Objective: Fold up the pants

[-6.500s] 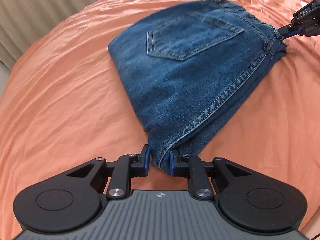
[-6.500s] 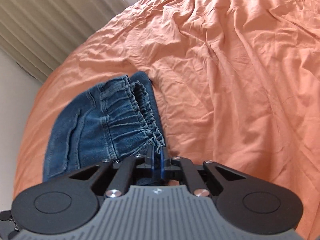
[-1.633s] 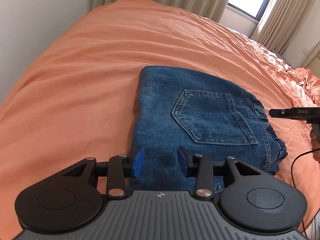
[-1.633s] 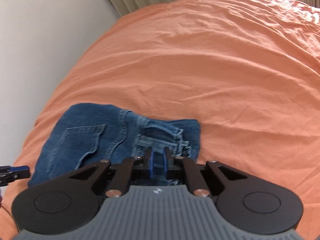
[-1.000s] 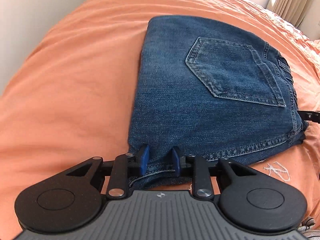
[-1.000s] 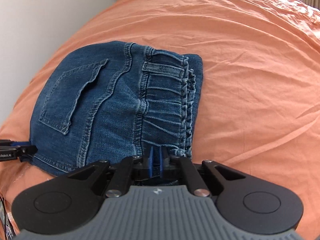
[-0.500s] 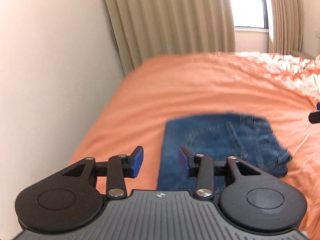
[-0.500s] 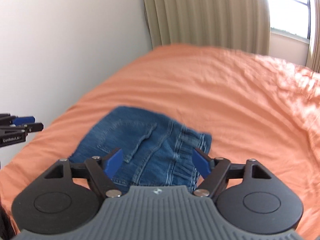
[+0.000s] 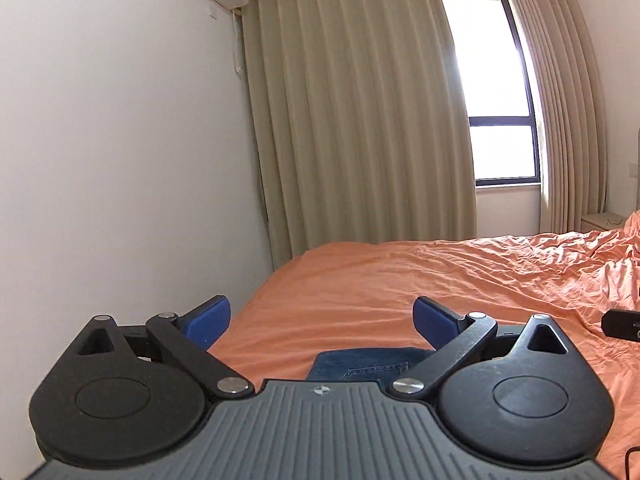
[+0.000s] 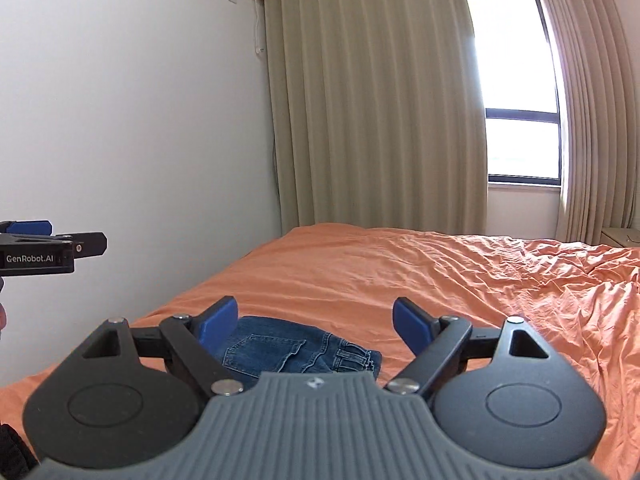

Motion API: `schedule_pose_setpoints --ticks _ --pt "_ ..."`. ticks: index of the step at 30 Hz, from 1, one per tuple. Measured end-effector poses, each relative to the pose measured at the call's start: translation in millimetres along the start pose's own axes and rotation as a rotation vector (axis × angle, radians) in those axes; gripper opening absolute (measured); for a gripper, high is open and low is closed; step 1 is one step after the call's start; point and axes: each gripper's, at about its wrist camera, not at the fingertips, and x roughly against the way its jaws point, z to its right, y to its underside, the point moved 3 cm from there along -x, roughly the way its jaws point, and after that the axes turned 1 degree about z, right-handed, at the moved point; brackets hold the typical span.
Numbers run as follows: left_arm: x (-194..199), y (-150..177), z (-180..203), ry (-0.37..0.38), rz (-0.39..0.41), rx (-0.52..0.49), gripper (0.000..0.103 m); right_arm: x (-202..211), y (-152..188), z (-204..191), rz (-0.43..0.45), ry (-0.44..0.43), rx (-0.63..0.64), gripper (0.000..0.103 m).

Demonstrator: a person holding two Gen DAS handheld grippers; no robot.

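Observation:
The folded blue jeans (image 10: 288, 346) lie flat on the orange bed, back pocket up, waistband to the right. In the left wrist view only a strip of the jeans (image 9: 360, 366) shows above the gripper body. My left gripper (image 9: 322, 316) is raised above and behind them, its jaws opening wide with nothing between them. My right gripper (image 10: 316, 314) hangs likewise above the jeans, its jaws opening, with only air between the blue pads. Neither gripper touches the denim.
The orange bedsheet (image 9: 400, 280) stretches to beige curtains (image 9: 360, 140) and a window (image 10: 520, 80). A white wall (image 9: 120, 160) borders the bed's left side. The left gripper (image 10: 80, 242) shows at the right wrist view's left edge.
Both grippers have let go of the jeans and spread their jaws wide. They have lifted up and back and tilted toward level, so the jeans now sit low in both views.

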Motion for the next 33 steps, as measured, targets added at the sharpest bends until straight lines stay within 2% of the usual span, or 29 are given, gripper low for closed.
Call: schedule_pose_setpoints --ticks 4,8,15,20,26,33 --pt "5.3 26.5 18.2 -0.044 -0.052 0.008 0.103 15.1 24.3 -7.1 -0.002 0.012 -0.015 0.081" --pt "-3.2 54.7 36.4 -0.027 -0.140 -0.014 0.103 8.8 52.6 -12.6 -0.047 0.022 -0.021 0.081" --pt "-32.3 94.7 46.6 -0.025 -0.284 -0.014 0.103 -45.0 98.4 -11.3 -0.149 0.097 -0.006 0.081" --pt "-49.1 115.3 49.9 -0.015 -0.362 0.010 0.103 -84.3 117.4 -5.4 -0.228 0.108 -0.035 0.081" --pt "-63.4 127.7 48.4 -0.011 -0.417 0.023 0.103 -99.6 129.2 -7.7 -0.275 0.094 -0.039 0.081" --pt "-64.8 127.5 47.6 -0.017 -0.421 0.020 0.103 -94.3 122.4 -4.8 -0.254 0.113 -0.048 0.081"
